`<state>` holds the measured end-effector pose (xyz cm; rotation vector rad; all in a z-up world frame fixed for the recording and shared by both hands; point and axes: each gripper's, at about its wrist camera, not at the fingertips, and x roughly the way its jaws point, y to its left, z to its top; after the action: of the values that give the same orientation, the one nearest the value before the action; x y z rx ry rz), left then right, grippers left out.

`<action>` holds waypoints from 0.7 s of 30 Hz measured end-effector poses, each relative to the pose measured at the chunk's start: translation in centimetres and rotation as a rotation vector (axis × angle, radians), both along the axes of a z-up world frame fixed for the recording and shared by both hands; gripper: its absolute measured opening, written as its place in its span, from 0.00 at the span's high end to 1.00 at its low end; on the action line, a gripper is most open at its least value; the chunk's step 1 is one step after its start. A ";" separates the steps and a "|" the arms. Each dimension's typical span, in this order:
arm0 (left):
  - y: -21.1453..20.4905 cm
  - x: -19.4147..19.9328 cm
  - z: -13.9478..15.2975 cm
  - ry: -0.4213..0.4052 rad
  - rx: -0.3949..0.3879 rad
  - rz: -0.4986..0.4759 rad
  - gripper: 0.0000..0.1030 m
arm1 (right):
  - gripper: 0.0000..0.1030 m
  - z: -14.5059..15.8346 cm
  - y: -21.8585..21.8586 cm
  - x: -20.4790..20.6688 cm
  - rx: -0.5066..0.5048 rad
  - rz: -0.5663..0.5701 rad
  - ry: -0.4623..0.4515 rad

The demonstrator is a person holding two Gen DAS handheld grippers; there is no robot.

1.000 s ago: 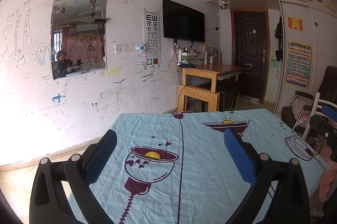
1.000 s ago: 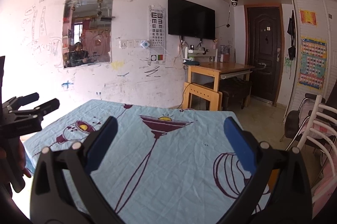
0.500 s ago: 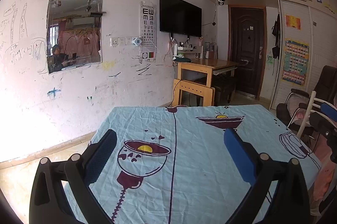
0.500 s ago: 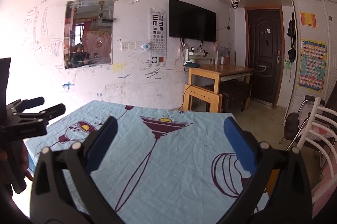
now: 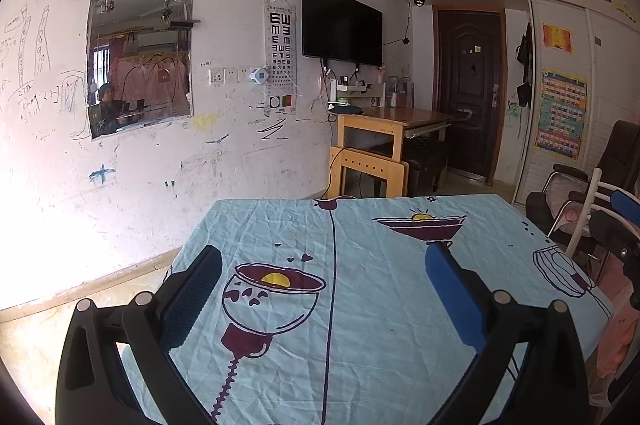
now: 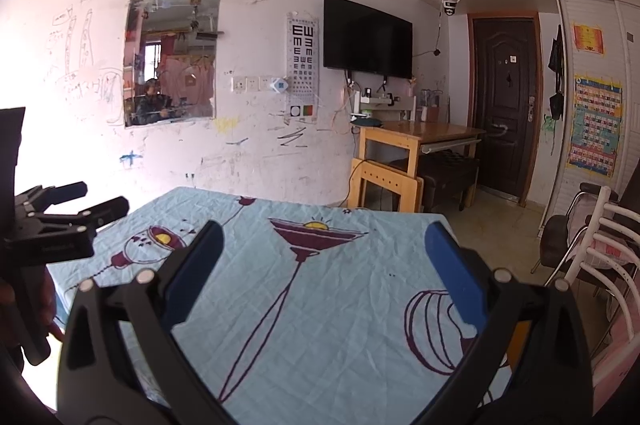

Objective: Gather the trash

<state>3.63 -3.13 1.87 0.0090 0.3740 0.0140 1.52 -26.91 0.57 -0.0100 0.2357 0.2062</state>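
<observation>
- Over the table, at six o'clock in the left wrist view, the left gripper hangs released, its blue pads wide apart with only the printed cloth between them.
- In the right wrist view the right gripper is likewise released above the cloth, grasping nothing.
- No trash can be made out in either view, so where the task's thing lies cannot be told.
- At nine o'clock in the right wrist view the left gripper shows as a dark frame, cut off by the edge; the hand under it is mostly in shadow.
- At ten o'clock on the wall a mirror holds a small, dim figure; the scribbles beside it are too faint to read.
- At twelve o'clock hang an eye chart and a TV.
- At one o'clock stands a desk; the small items along its back are too small to name, and the dark stool under it is half hidden.
- At two o'clock is a door.
- At three o'clock chairs are cut off by the frame edge, and the right gripper shows only a blue pad and dark arm.
</observation>
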 end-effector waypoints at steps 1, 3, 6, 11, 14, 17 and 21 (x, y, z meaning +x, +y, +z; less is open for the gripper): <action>0.0 0.0 0.0 0.001 -0.003 -0.001 0.06 | 0.06 0.0 0.0 0.0 -0.001 0.000 0.000; 0.1 0.0 -0.1 0.001 -0.004 -0.002 0.06 | 0.06 0.0 0.0 0.0 -0.005 0.001 0.001; 0.1 0.0 -0.2 0.001 -0.003 -0.003 0.06 | 0.06 0.0 0.0 0.1 -0.009 0.003 0.002; 0.2 0.3 -0.2 0.016 -0.017 -0.011 0.06 | 0.06 -0.2 0.1 0.1 -0.018 0.007 0.009; 0.2 0.5 -0.4 0.025 0.001 0.023 0.06 | 0.06 -0.3 0.2 0.2 -0.021 0.008 0.012; -0.1 0.3 -0.5 0.016 0.048 0.059 0.06 | 0.06 -0.3 0.3 0.2 -0.026 0.010 0.017; -0.3 0.0 -0.6 0.001 0.052 0.038 0.06 | 0.06 -0.4 0.4 0.4 -0.030 0.013 0.023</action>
<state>3.68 -3.39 1.26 0.0539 0.3750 0.0610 1.89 -26.53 0.15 -0.0389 0.2618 0.2160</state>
